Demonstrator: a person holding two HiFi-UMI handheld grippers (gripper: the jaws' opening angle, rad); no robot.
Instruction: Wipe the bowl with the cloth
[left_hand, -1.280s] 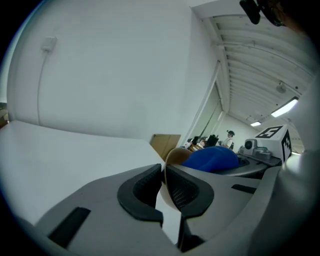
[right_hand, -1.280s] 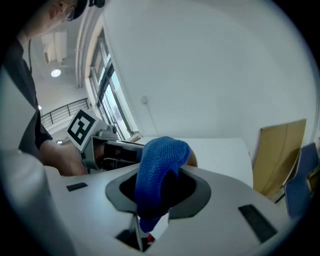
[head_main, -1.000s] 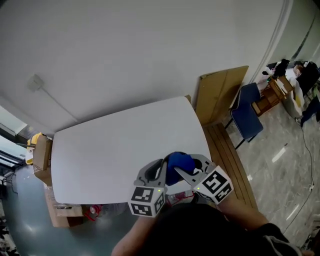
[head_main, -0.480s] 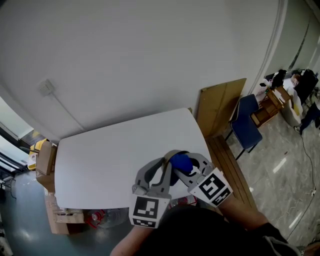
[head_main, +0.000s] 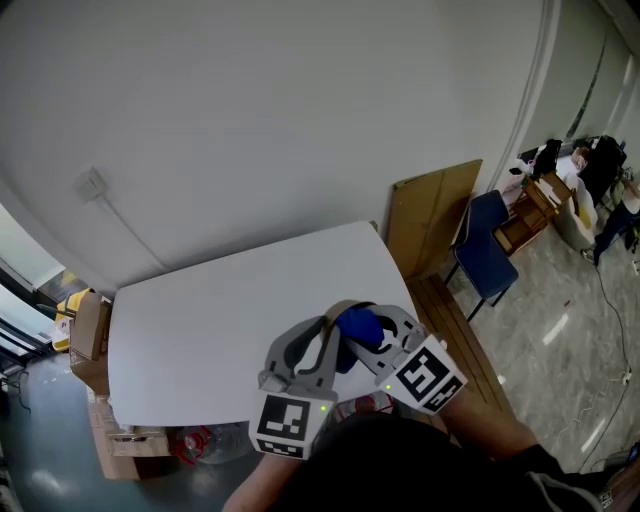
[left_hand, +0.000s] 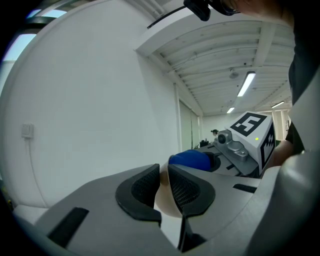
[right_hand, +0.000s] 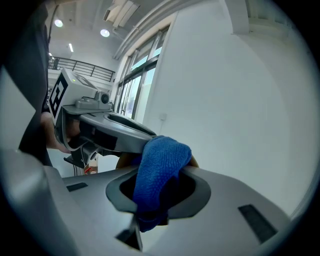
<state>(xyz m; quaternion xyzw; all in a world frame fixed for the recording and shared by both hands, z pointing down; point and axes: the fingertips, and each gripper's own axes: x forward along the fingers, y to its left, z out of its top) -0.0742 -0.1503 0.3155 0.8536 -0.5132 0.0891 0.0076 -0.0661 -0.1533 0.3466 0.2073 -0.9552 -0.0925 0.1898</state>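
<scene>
Lower in the frame than a second ago, the left gripper's (head_main: 334, 322) marker cube has tipped toward the bottom edge of the head view, and its jaws have eased slightly wider. The blue cloth (head_main: 358, 325) remains wedged between the two tools at lower centre.

The white desk (head_main: 200, 340) spreads across the middle of the frame with nothing on its visible surface. Both grippers are held up just in front of its near edge, close to the person's dark sleeve (head_main: 430, 460).

In the left gripper view, the pads sit close together on a pale tan edge, most likely the rim of the bowl (left_hand: 166, 199), so that gripper appears clenched on the bowl. The grip looks lighter, perhaps to let the bowl turn.

The right gripper (right_hand: 160, 195) is clamped on the folded cloth, whose free end pushes against the same tan bowl (right_hand: 126, 158) beyond its jaws. Wiping therefore seems to be under way in mid-air, not on the desk.

At right, a cardboard sheet (head_main: 430, 215) leans on the wall. Beside it are a blue chair (head_main: 483, 250) and wooden slats (head_main: 450, 320). Cardboard boxes (head_main: 88, 330) stand at the left edge. None of these crowd the grippers. The only hindrance is that the tools hide most of the bowl from the head view.
</scene>
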